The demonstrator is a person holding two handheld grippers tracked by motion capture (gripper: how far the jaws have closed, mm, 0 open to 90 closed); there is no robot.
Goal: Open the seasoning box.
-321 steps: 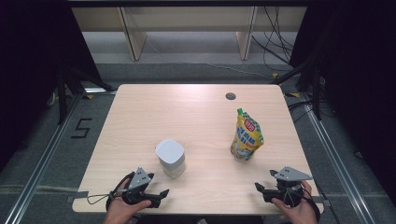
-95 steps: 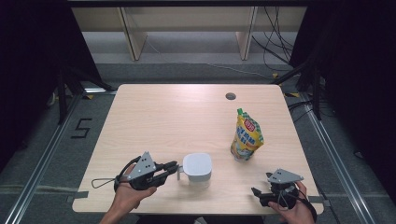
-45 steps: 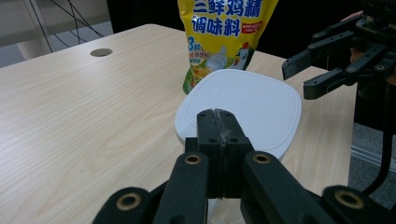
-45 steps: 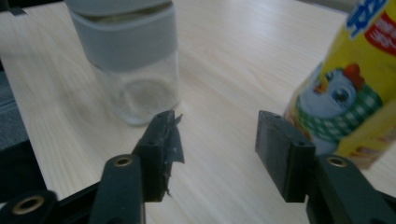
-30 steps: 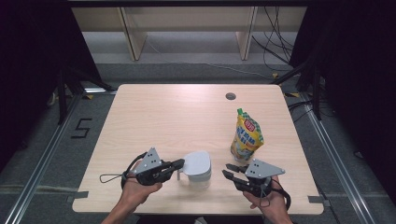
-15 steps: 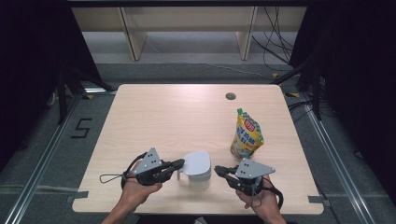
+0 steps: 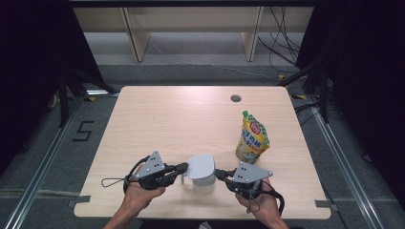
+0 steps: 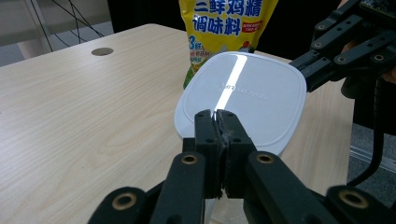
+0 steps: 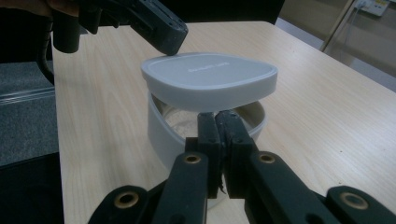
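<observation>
— Tub (image 7: 202, 180) with a white lid (image 7: 201, 165): where is it sitting?

— Near the front edge of the table (image 7: 157, 114), about midway between the two hands. The lid is lying tilted over the tub's mouth instead of seated on it; in the right gripper view its near edge (image 9: 210, 91) is riding above the rim (image 9: 156, 119), and something pale is showing inside the tub.

— What is the left gripper (image 7: 184, 168) doing?

— It is coming in from the left with its jaws pressed together. In its own view the tips (image 8: 218, 126) are meeting at the lid's near edge (image 8: 243, 95); whether they are pinching that edge or just touching it, I cannot tell.

— And the right gripper (image 7: 220, 173)?

— It is pointing in from the right, jaws closed with nothing between them. In its own view the tips (image 9: 218, 122) are sitting just in front of the tub's rim, under the raised lid edge; contact is unclear.

— Anything else around?

— A yellow pouch (image 7: 252, 139) is standing upright to the right and farther back, apart from the tub. A small round hole (image 7: 236, 98) is lying in the tabletop near the far edge.
</observation>
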